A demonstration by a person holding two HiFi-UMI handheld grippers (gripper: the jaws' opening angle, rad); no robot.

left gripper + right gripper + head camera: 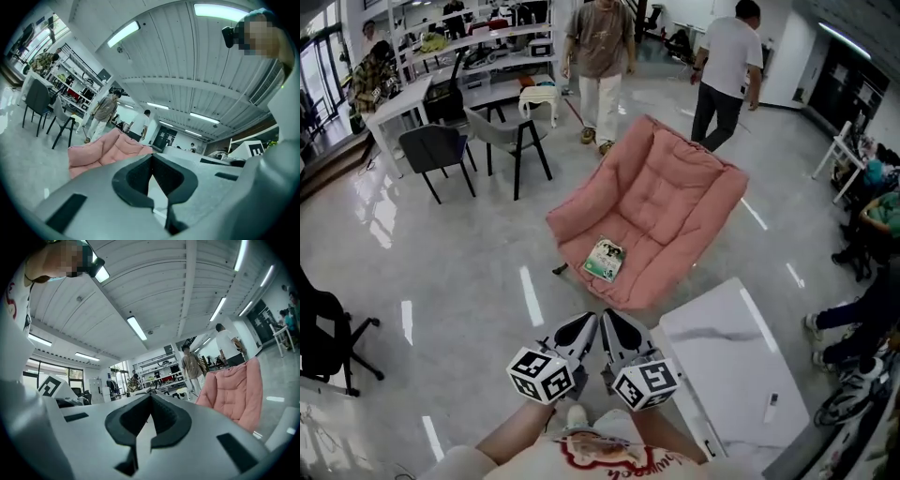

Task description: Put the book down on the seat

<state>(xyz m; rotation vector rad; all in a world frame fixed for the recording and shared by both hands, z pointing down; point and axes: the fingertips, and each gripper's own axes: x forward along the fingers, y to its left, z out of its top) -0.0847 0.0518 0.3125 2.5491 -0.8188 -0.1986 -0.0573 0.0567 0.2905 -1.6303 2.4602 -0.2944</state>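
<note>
- The left gripper and the right gripper are held side by side just in front of the person, tips almost touching each other, both pointing level toward the seat.
- In the left gripper view its jaws are closed together with nothing between them. In the right gripper view its jaws are likewise closed and empty.
- Each gripper carries a marker cube, the left one and the right one, nearest the person's hands.
- A white table stands just beside the right gripper, on its right.
- A strip of grey floor lies between the gripper tips and the seat, so neither gripper touches seat or book.
- The book lies flat on the pink seat, cover up, on the front part of the cushion near its front edge.
- Its long axis runs away from the person, with the far end leaning slightly to the right. It is touched by nothing but the cushion.
- Beyond the seat, at the left, stand a dark chair and a grey chair.
- Farthest off, two people are on the floor behind the seat.
</note>
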